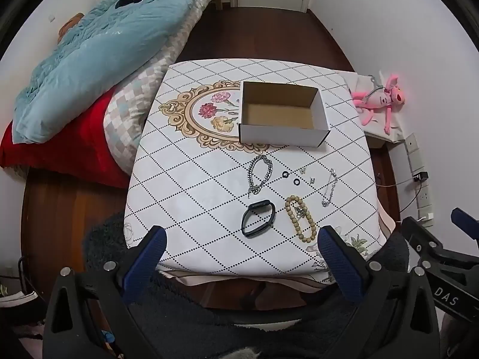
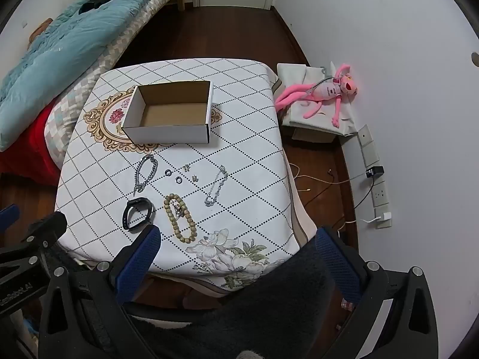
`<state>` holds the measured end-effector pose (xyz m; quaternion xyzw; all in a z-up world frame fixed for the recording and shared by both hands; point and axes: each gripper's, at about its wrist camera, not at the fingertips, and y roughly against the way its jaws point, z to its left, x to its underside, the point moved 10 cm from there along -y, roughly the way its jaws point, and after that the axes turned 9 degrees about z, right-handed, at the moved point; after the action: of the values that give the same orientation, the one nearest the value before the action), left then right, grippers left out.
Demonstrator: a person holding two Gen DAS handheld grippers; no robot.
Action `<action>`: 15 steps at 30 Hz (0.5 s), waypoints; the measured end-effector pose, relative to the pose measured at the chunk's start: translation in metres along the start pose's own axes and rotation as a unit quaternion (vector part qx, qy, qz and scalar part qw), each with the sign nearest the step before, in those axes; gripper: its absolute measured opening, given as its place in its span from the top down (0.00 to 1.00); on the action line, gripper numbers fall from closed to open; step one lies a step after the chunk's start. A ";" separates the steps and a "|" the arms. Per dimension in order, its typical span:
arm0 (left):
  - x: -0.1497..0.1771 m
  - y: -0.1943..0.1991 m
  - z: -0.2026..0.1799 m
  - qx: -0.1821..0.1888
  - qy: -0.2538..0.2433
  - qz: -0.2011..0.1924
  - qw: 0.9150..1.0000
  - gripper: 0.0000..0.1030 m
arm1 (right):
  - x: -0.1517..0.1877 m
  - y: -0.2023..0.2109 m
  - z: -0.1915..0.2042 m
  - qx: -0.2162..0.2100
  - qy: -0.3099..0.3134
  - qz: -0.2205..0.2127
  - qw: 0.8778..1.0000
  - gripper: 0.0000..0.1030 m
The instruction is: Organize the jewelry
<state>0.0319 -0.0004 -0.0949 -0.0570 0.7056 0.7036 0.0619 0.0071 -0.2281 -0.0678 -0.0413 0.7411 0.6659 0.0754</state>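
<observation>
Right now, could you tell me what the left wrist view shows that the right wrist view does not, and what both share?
Only the left wrist view shows the right gripper, at its right edge. Only the right wrist view shows the left gripper, at its left edge, and a floral print on the tablecloth's near corner in full. Both share the open cardboard box, chunky silver chain, black fitness band, wooden bead bracelet and pink plush toy.

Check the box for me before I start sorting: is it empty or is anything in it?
Empty. The box stands open-topped, and its bare brown floor shows in both views, with nothing inside.
</observation>
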 end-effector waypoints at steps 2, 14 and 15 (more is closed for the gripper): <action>0.000 -0.001 0.001 -0.002 0.001 0.001 1.000 0.00 | 0.000 0.000 -0.001 0.001 0.000 0.000 1.000 0.00; -0.005 0.007 -0.008 -0.005 0.002 -0.004 1.000 0.00 | 0.001 0.000 -0.002 -0.001 -0.004 -0.004 1.000 0.00; -0.003 0.005 -0.007 -0.004 0.003 -0.005 1.000 0.00 | 0.002 -0.001 -0.002 -0.001 -0.004 -0.004 1.000 0.00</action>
<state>0.0337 -0.0077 -0.0889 -0.0632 0.7023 0.7062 0.0631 0.0055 -0.2300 -0.0685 -0.0412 0.7399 0.6665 0.0810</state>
